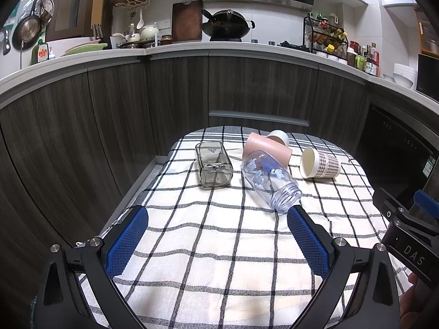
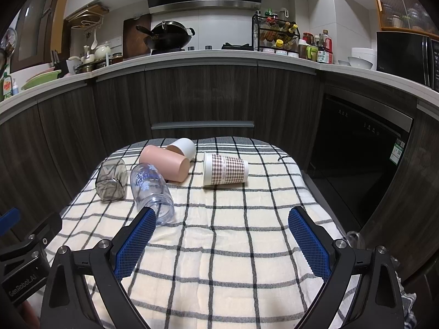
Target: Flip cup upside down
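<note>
Several cups lie on their sides on a checked cloth (image 1: 219,246) (image 2: 233,246). A smoky square glass (image 1: 214,167) (image 2: 112,182) lies at the left. A clear printed bottle-like cup (image 1: 270,181) (image 2: 152,189) lies beside it, mouth toward me. A pink cup (image 1: 267,149) (image 2: 164,166) and a white cup (image 1: 278,137) (image 2: 182,146) lie behind. A plaid paper cup (image 1: 319,163) (image 2: 225,170) lies at the right. My left gripper (image 1: 218,242) is open and empty, short of the cups. My right gripper (image 2: 222,242) is open and empty too.
Dark wood cabinets (image 1: 178,90) curve round behind the table, with a counter holding a wok (image 1: 227,24), a bottle rack (image 1: 326,38) and dishes. A black appliance front (image 2: 356,148) stands at the right. The right gripper's body (image 1: 408,235) shows in the left wrist view.
</note>
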